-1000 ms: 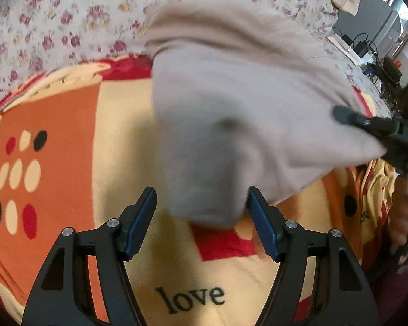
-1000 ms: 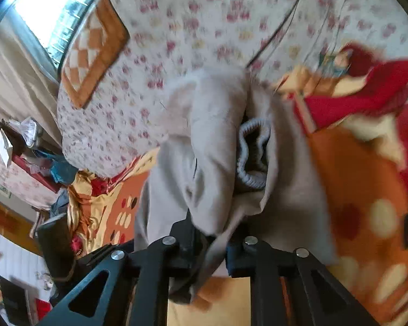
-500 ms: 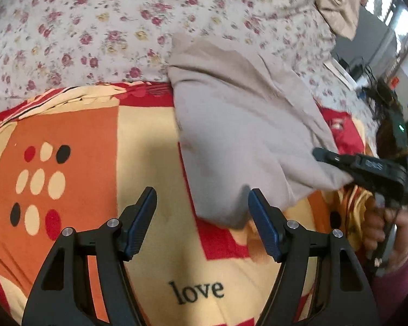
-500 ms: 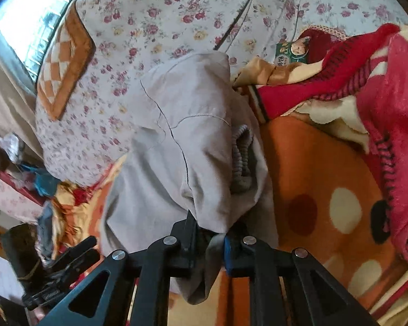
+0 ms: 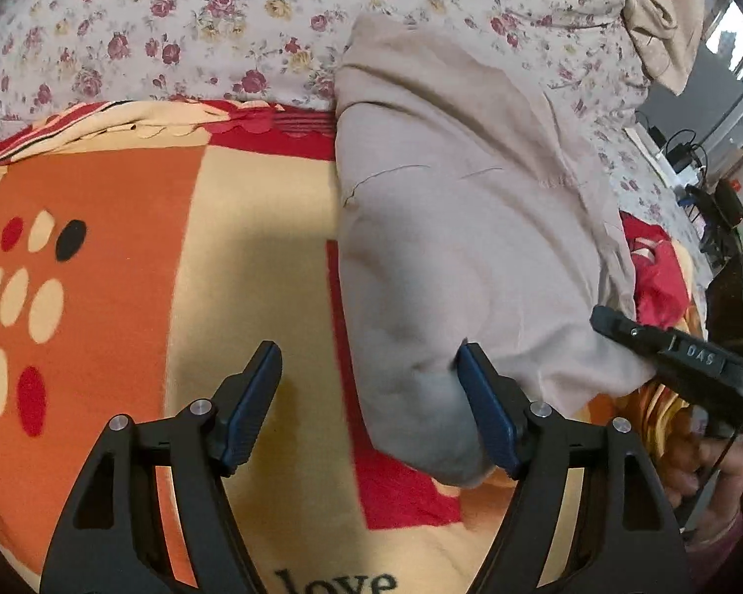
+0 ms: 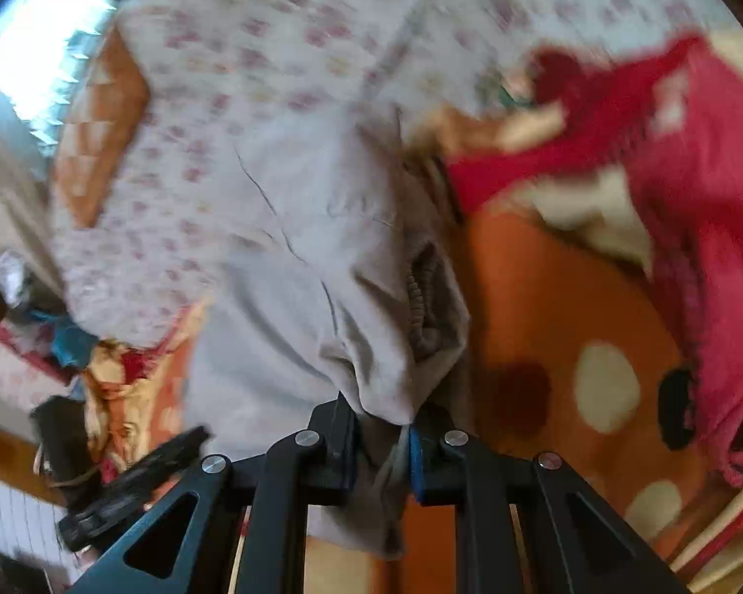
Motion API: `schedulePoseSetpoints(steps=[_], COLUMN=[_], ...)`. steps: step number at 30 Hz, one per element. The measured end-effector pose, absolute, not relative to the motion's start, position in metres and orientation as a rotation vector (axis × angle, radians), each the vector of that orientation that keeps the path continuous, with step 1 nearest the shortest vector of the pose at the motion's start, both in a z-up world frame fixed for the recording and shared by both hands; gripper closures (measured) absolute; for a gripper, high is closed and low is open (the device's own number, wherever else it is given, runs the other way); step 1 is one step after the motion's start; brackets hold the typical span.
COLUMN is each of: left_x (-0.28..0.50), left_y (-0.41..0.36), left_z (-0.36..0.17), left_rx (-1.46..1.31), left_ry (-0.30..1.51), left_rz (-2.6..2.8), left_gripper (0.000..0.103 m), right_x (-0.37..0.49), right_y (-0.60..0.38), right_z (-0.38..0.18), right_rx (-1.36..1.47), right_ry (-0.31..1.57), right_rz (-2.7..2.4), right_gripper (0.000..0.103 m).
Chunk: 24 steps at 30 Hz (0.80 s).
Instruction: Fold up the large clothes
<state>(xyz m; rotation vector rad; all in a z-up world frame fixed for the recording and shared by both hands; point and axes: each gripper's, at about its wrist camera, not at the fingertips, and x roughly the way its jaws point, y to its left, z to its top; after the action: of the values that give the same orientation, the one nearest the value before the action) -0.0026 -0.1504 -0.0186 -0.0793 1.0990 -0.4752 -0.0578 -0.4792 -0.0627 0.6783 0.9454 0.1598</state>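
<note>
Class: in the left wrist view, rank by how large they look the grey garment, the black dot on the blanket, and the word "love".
1. grey garment, by far.
2. word "love", though cut off by the frame edge.
3. black dot.
The last two look close; ranking unsure.

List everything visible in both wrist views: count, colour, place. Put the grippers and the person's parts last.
Beige-grey soft fabric garment: one, lying across the blanket and the floral sheet, its near corner pinched.
Orange, cream and red fleece blanket with dots and the word "love": one, under the garment.
White floral-print bed sheet: one, behind the blanket.
Orange and cream checked cushion: one, upper left in the right wrist view.
Beige crumpled cloth: one, far right corner.
Left gripper: black with blue pads, jaws just opened wider, garment edge against one pad, not pinched.
Right gripper: black, shut on the garment.
Person's hand: holding the right gripper's handle.
</note>
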Motion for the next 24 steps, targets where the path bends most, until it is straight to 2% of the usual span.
schedulePoseSetpoints(steps=[2,3,4,6,11,15,19,20,21,22,24], left_x=[-0.007,-0.010,-0.011,-0.008,0.023,0.041,0.057,0.060,0.063,0.066,0.068], left_y=[-0.151,-0.151,-0.151,-0.153,-0.163,-0.176,-0.191,-0.194,-0.198,-0.203,-0.209], left_z=[-0.006,0.004,0.011,0.023,0.025,0.014,0.002,0.000,-0.001,-0.003,-0.001], left_rx=[-0.051,-0.027,-0.008,0.026,0.012,0.010,-0.011,-0.008,-0.003,0.009,0.024], left_ry=[1.070,1.033,1.004,0.965,0.980,1.011,1.040,1.045,1.048,1.050,1.040], left_rz=[-0.466,-0.460,-0.457,-0.451,-0.422,-0.417,-0.410,-0.406,-0.404,-0.402,-0.410], left_gripper=[0.029,0.029,0.029,0.029,0.029,0.029,0.029,0.029,0.029,0.029,0.029], right_x=[-0.059,-0.061,-0.063,-0.067,-0.043,-0.001,0.039,0.046,0.051,0.054,0.057], right_y=[-0.474,-0.476,-0.480,-0.491,-0.503,-0.499,-0.503,-0.504,-0.504,-0.503,-0.500], right_z=[-0.056,-0.052,-0.047,-0.040,-0.020,-0.021,-0.032,-0.034,-0.035,-0.034,-0.029], right_rx=[0.642,0.649,0.662,0.675,0.665,0.540,0.535,0.554,0.567,0.573,0.534], right_ry=[0.929,0.915,0.898,0.857,0.801,0.876,0.913,0.909,0.901,0.886,0.862], right_rz=[0.148,0.149,0.147,0.102,0.101,0.106,0.174,0.194,0.208,0.222,0.199], right_gripper=[0.088,0.083,0.060,0.035,0.035,0.034,0.034,0.035,0.044,0.070,0.089])
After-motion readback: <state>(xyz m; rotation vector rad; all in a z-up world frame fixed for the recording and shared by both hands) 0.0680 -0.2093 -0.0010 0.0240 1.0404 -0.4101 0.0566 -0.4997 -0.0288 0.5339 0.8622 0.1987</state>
